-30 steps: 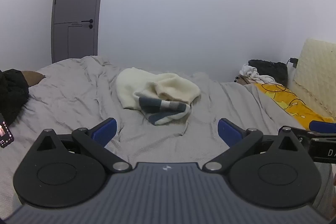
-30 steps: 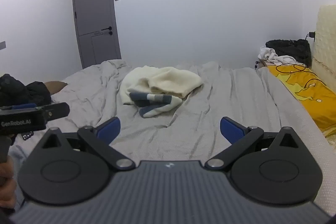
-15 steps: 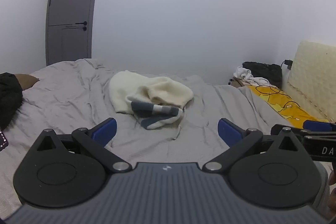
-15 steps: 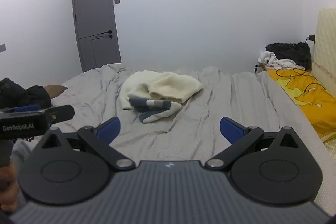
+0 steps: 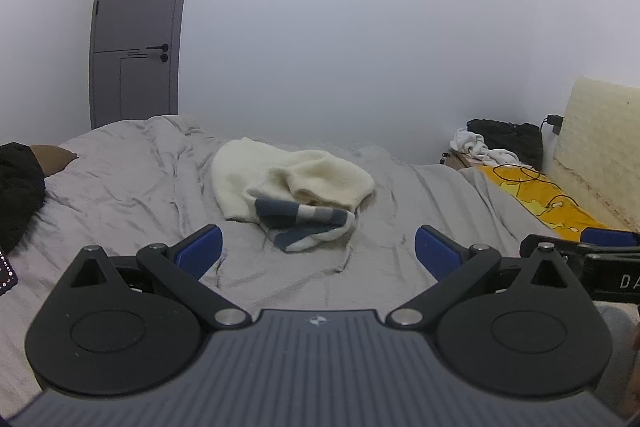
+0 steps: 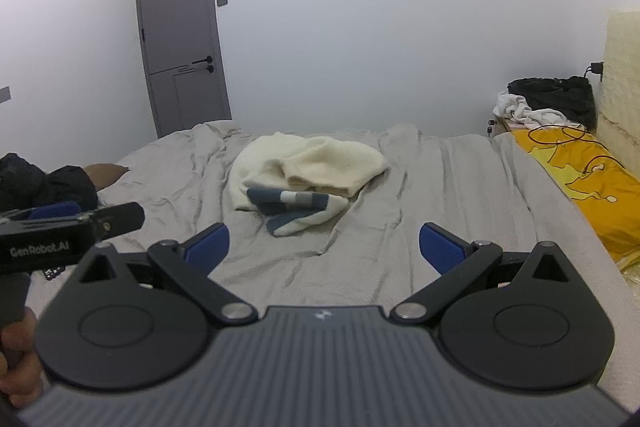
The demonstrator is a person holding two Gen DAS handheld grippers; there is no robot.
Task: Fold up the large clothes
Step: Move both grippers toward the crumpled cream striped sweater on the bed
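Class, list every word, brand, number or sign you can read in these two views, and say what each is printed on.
"GenRobot.AI": on the side of the left tongs, seen in the right view.
"DA", cut off by the picture edge: on the side of the right tongs, seen in the left view.
Small emblem on each tongs body: not readable.

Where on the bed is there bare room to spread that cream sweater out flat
Bare grey sheet lies between the cream sweater and the yellow pillow, and in front of the sweater toward both open grippers. The left edge is crowded by black clothing.
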